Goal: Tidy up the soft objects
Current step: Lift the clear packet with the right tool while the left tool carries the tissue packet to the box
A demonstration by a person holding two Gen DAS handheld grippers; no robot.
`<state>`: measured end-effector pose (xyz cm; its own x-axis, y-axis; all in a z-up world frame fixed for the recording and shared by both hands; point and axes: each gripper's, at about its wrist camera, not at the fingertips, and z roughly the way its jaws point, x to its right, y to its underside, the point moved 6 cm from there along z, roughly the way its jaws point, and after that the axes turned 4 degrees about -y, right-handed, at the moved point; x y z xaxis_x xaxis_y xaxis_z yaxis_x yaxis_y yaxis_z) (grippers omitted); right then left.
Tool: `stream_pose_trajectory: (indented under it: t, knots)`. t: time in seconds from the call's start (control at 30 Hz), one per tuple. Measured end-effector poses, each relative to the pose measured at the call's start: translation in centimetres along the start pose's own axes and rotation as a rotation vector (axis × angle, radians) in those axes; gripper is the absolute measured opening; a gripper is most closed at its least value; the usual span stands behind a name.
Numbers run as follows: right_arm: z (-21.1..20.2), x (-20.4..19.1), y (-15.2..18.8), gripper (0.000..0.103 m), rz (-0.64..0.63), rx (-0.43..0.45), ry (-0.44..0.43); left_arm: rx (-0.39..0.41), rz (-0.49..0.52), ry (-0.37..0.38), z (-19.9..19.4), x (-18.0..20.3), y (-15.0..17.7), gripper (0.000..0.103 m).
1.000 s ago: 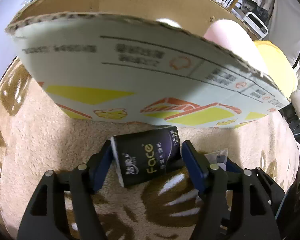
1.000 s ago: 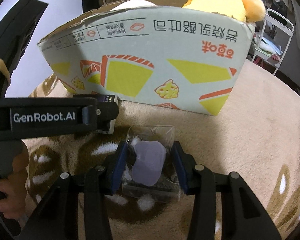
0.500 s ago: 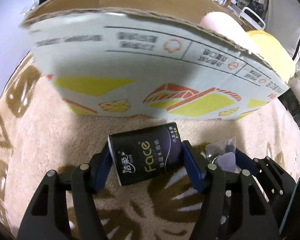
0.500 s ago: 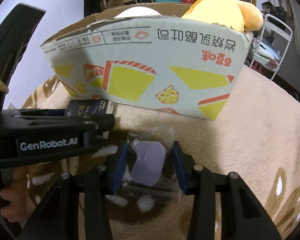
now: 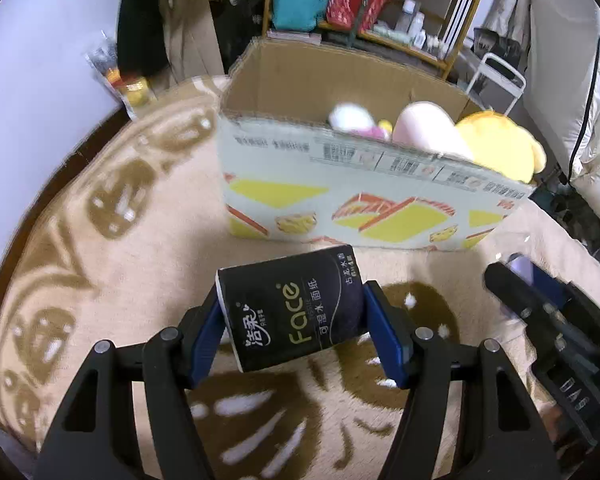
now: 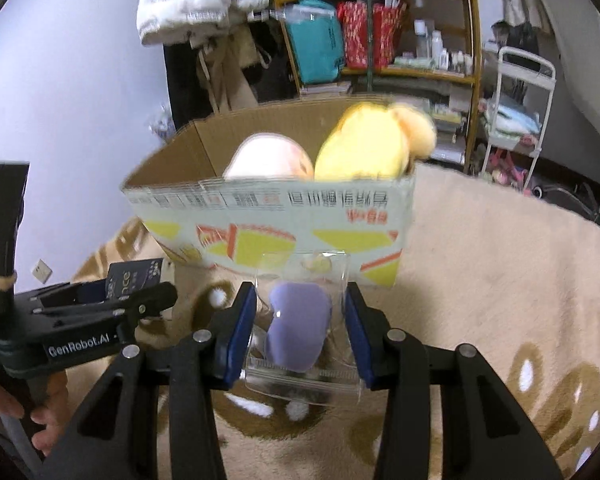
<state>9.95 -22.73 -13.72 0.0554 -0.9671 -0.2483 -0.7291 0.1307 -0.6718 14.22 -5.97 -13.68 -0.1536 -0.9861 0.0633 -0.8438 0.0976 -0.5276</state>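
Tissue pack (image 5: 290, 310), low centre in the left wrist view, is clamped between the left gripper's (image 5: 292, 320) blue pads. Right gripper (image 6: 298, 320) squeezes a clear packet (image 6: 300, 328) holding a purple sponge. Behind both, at mid-frame, the box (image 6: 276, 216) holds plush toys (image 6: 364, 148) on the blanket (image 6: 500, 280).

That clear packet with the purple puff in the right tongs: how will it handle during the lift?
The clear packet looks like thin, glossy plastic, so it will probably crumple and may slip against the pads. The purple puff inside seems soft and light, likely squashing rather than breaking. The packet's lower edge juts unsupported below the right tongs, so it may sag.
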Motion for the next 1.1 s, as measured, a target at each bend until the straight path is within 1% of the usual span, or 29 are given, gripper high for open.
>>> stream_pose_trajectory:
  t: [0.1,0.2,0.33,0.43,0.5,0.57,0.7,0.83,0.97,1.1]
  knots:
    - [-1.8,-0.6,-0.9,0.046,-0.007,0.048,-0.006,0.070,0.001,-0.010,-2.6,-0.6,-0.3,0.065]
    - [-4.0,-1.3,-1.9,0.046,-0.023,0.105,-0.010,0.162,0.006,-0.020,-5.0,-2.1,-0.9,0.065]
    - [-6.4,-2.1,-3.1,0.046,-0.032,0.170,-0.025,0.267,0.009,-0.007,-7.9,-1.9,-2.1,0.065]
    - [-7.6,-2.4,-4.1,0.046,-0.037,0.227,-0.030,0.320,0.024,-0.015,-9.1,-1.8,-3.4,0.065]
    - [-8.2,-2.6,-4.8,0.046,-0.044,0.262,-0.032,0.341,0.029,-0.012,-9.5,-1.6,-3.8,0.065]
    - [-8.4,-2.5,-5.5,0.046,-0.050,0.279,-0.028,0.367,0.042,-0.026,-9.7,-1.6,-4.7,0.065]
    - [-8.0,-2.0,-7.1,0.046,-0.051,0.291,-0.024,0.413,0.068,-0.036,-10.0,-1.2,-6.9,0.065]
    - [-7.2,-1.8,-9.1,0.047,-0.072,0.300,-0.017,0.441,0.083,-0.040,-10.0,-0.8,-8.9,0.065]
    - [-5.9,-1.5,-10.6,0.047,-0.095,0.303,-0.018,0.455,0.114,-0.047,-9.0,-0.4,-10.5,0.065]
    - [-4.0,-1.3,-11.7,0.047,-0.113,0.292,-0.023,0.438,0.117,-0.049,-6.9,-0.3,-11.4,0.065]
